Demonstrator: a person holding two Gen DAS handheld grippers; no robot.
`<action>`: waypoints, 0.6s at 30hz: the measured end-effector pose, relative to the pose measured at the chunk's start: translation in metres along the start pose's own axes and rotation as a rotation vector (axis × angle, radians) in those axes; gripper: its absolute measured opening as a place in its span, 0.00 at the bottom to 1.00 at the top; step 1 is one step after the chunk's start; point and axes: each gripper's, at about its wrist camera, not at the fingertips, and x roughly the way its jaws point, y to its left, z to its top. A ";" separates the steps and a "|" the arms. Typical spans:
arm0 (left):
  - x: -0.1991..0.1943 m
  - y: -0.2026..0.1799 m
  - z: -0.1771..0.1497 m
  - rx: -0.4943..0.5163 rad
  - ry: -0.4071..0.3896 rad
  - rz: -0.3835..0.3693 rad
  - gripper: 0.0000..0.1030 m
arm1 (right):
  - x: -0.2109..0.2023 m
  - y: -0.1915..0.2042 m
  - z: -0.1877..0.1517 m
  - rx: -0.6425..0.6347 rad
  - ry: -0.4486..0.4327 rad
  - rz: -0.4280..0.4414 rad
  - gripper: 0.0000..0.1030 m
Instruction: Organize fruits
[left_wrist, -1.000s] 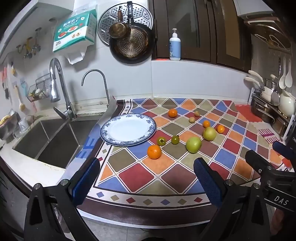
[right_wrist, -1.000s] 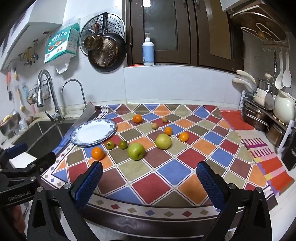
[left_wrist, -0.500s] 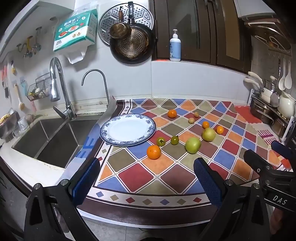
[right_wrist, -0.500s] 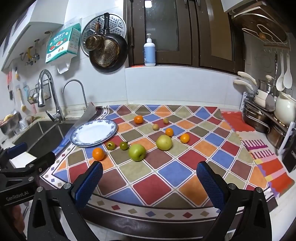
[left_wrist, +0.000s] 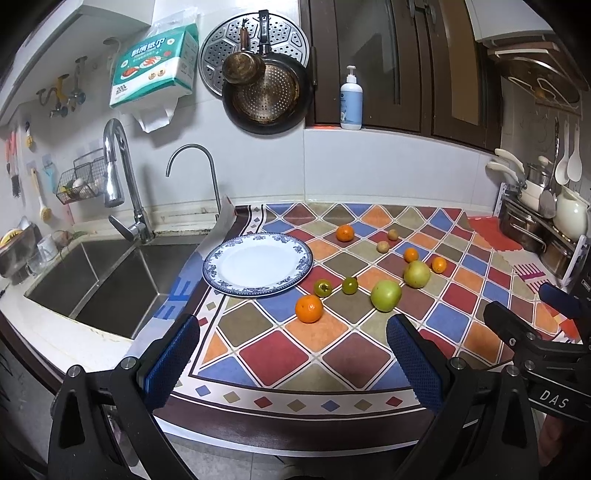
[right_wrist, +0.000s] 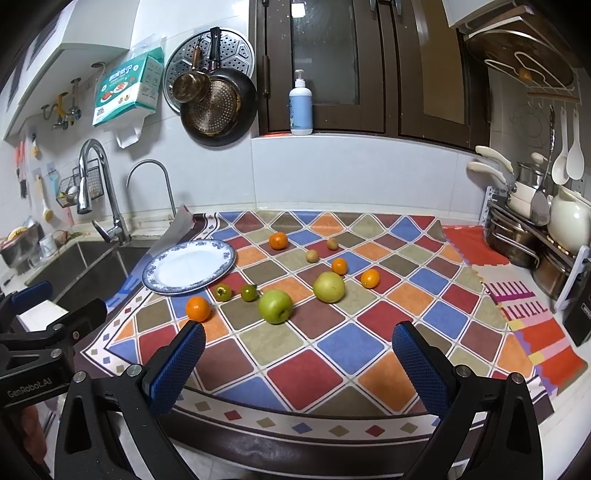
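Fruits lie in full view beside the plate; both grippers' jaws spread, empty.

The right gripper is hovering with its jaws spread wide over the near edge of the tabletop, gripping nothing. Beyond it, a green apple is sitting beside a yellow-green pear, with 2 small green fruits lying between the apple and an empty blue-rimmed plate. The left gripper is showing at the left edge.
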 end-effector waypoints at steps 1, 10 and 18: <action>0.000 0.000 0.000 0.000 -0.001 0.000 1.00 | 0.000 0.000 0.000 0.000 0.000 0.001 0.99; -0.001 0.001 0.000 -0.001 -0.004 -0.002 1.00 | 0.002 -0.001 0.001 0.000 -0.006 0.000 0.99; -0.006 0.002 0.001 -0.003 -0.016 -0.004 1.00 | -0.005 0.004 0.010 -0.008 -0.025 0.000 0.99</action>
